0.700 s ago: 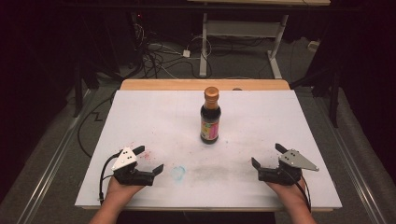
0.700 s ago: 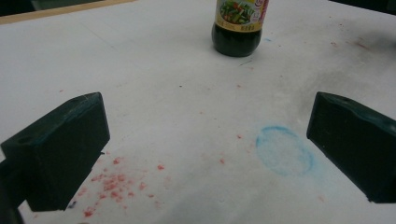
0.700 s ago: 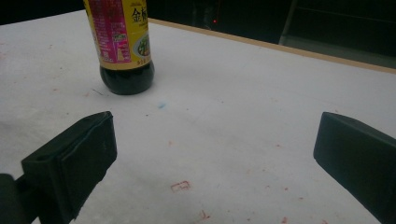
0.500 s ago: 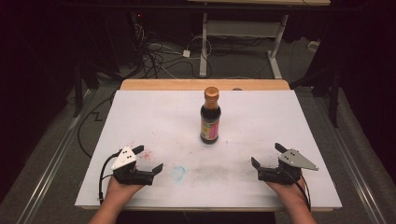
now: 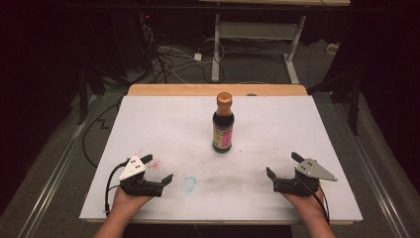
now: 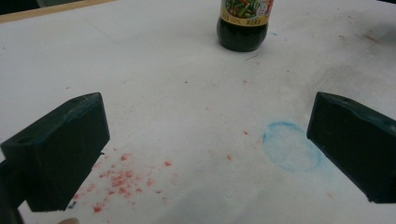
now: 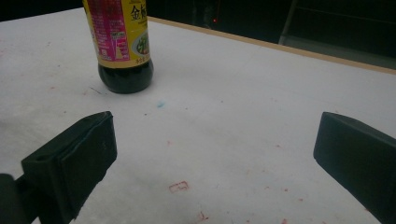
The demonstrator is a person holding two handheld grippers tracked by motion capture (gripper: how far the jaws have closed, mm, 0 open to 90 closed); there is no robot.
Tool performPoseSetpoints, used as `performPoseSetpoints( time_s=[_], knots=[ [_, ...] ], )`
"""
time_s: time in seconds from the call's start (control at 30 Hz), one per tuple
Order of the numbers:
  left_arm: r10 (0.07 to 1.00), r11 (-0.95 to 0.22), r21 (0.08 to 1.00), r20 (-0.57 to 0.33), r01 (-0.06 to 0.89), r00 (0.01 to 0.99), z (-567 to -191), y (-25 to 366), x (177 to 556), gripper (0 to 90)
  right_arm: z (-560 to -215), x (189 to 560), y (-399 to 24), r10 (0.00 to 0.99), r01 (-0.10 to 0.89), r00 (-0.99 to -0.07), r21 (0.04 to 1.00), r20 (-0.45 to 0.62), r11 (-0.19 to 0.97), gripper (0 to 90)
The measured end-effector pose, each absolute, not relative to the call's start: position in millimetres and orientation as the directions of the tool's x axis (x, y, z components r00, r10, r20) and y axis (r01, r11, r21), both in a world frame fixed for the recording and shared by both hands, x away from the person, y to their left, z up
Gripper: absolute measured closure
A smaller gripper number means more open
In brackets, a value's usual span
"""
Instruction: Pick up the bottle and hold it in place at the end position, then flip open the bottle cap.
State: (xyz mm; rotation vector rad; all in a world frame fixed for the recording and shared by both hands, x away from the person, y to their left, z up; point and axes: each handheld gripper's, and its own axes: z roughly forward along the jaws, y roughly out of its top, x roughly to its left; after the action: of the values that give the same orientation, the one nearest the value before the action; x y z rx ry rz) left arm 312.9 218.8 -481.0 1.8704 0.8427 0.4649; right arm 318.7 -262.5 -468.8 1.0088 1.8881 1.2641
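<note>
A dark soy sauce bottle (image 5: 223,124) stands upright mid-tabletop (image 5: 148,124), with the left tool (image 5: 157,169) at 7 o'clock and right tool (image 5: 282,166) at 5 o'clock, both gaping wide and empty.

One bottle (image 5: 223,124) stands mid-table (image 5: 297,129), two grippers, left (image 5: 157,169) and right (image 5: 282,165), near edge; one blue ring mark (image 5: 188,184).
</note>
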Motion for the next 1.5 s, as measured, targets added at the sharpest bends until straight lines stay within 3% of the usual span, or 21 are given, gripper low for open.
performPoseSetpoints(
  time_s=[0.83, 1.5],
  knots=[
    [0.708, -0.259, 0.9, -0.069, 0.35, 0.702, -478, 198, 326, 0.0, -462, 322, -257, 0.86, 0.235, -0.503, 0.943, -0.089, 0.235, 0.4],
    [0.679, -0.296, 0.889, -0.063, 0.351, 0.732, -480, 176, 342, 0.0, -447, 348, -239, 0.844, 0.222, -0.53, 0.947, -0.083, 0.233, 0.4]
  ],
)
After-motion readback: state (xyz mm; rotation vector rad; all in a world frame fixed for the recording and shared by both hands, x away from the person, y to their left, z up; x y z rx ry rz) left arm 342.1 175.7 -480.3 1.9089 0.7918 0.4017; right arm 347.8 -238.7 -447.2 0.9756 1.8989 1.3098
